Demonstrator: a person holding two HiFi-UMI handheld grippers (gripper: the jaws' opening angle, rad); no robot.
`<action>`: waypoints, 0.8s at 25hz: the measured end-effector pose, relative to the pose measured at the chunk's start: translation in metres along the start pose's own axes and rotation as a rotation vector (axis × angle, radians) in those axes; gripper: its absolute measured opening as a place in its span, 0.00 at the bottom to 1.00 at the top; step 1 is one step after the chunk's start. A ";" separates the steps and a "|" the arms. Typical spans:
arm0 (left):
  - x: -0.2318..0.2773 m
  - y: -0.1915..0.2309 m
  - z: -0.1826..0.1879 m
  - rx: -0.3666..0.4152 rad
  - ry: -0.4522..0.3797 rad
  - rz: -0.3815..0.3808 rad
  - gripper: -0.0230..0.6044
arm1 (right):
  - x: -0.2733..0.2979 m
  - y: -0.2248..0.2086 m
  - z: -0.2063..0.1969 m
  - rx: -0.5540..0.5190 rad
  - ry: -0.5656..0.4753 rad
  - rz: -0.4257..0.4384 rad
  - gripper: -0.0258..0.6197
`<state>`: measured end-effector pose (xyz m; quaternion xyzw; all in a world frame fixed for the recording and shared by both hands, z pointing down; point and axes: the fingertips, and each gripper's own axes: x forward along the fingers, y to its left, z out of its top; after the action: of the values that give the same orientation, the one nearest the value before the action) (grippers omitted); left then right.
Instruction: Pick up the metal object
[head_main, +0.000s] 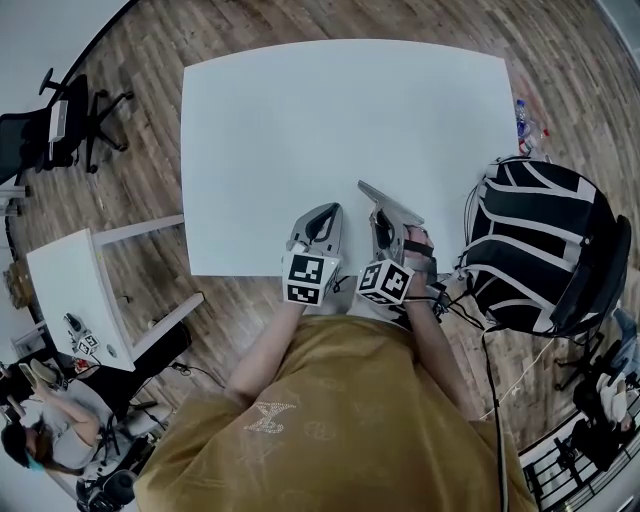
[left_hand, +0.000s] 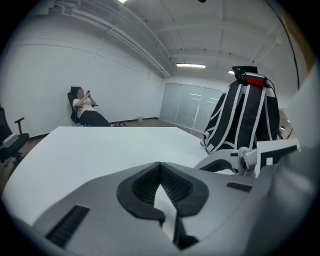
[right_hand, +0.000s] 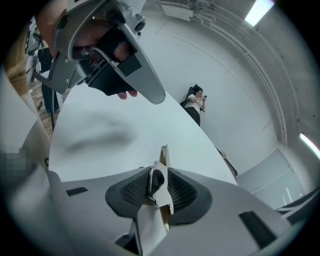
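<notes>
The metal object is a thin, flat, shiny piece standing on edge between the dark ribbed pads of my right gripper, which is shut on it; its tip pokes out past the jaws. In the head view my right gripper hovers over the near edge of the white table, and the object is too small to make out there. My left gripper is beside it, to the left, its pads meeting with nothing between them. From the right gripper view, the left gripper hangs above the tabletop.
A black-and-white backpack sits on a chair just right of the table. A black office chair and a small white side table stand to the left. A person sits far across the room.
</notes>
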<state>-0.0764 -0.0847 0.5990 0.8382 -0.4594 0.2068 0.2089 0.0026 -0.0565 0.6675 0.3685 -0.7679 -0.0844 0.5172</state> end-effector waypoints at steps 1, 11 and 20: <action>0.000 0.000 0.000 0.000 0.000 0.000 0.05 | 0.001 -0.001 0.000 -0.015 0.004 -0.013 0.19; 0.000 0.004 -0.003 -0.004 0.009 0.007 0.05 | -0.002 -0.011 0.000 0.018 -0.005 -0.038 0.12; 0.002 0.003 -0.001 -0.001 0.008 0.006 0.05 | -0.006 -0.024 -0.009 0.146 0.001 -0.025 0.10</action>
<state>-0.0782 -0.0871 0.6010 0.8359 -0.4610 0.2105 0.2107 0.0226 -0.0675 0.6553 0.4148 -0.7671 -0.0345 0.4881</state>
